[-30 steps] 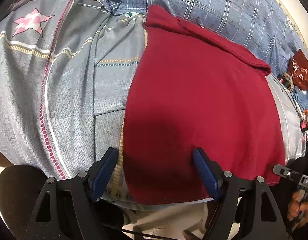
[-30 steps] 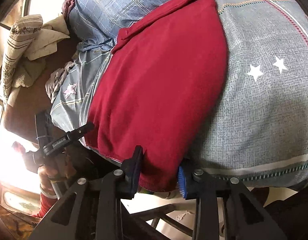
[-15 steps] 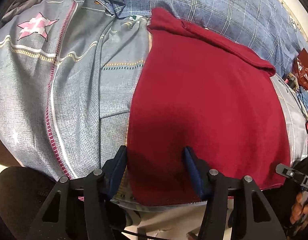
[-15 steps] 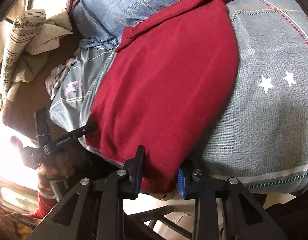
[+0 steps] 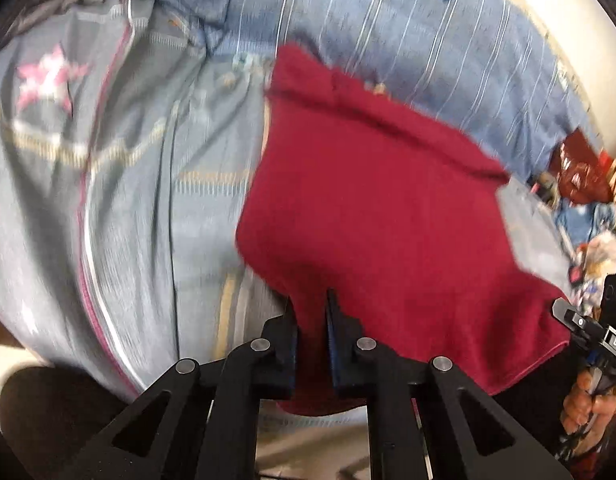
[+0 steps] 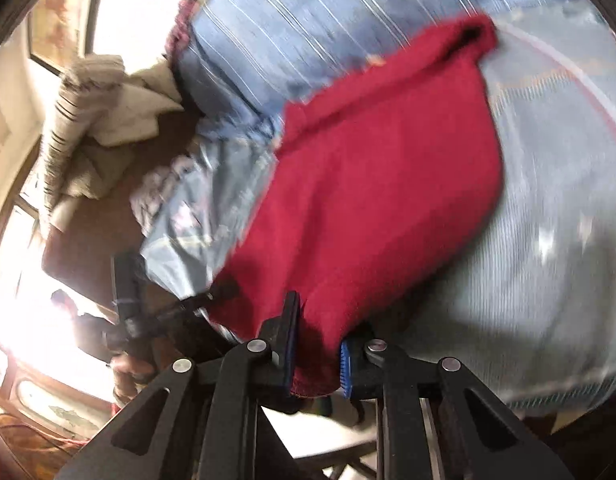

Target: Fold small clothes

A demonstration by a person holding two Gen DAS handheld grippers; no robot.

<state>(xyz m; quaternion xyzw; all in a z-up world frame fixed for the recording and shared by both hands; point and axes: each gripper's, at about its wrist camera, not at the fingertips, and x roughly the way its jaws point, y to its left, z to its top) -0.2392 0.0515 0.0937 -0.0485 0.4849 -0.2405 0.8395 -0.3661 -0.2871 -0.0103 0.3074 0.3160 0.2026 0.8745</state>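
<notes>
A dark red garment (image 5: 372, 216) lies spread on a grey patterned bedsheet (image 5: 120, 184). My left gripper (image 5: 310, 320) is shut on the garment's near left corner and the cloth bunches up between its fingers. In the right wrist view the same red garment (image 6: 380, 184) runs away from me, and my right gripper (image 6: 314, 340) is shut on its near right corner. The right gripper also shows at the right edge of the left wrist view (image 5: 588, 332). Both views are blurred by motion.
A blue checked blanket (image 5: 388, 40) lies along the far edge of the garment. Light folded cloths (image 6: 104, 112) are piled at the left on a brown surface. Red and mixed items (image 5: 584, 176) lie at the far right. The bed's near edge is just below both grippers.
The left gripper closed from wide open onto the garment's near corner. The right gripper narrowed on its corner. Both have begun lifting the near edge, and the cloth bunches.
</notes>
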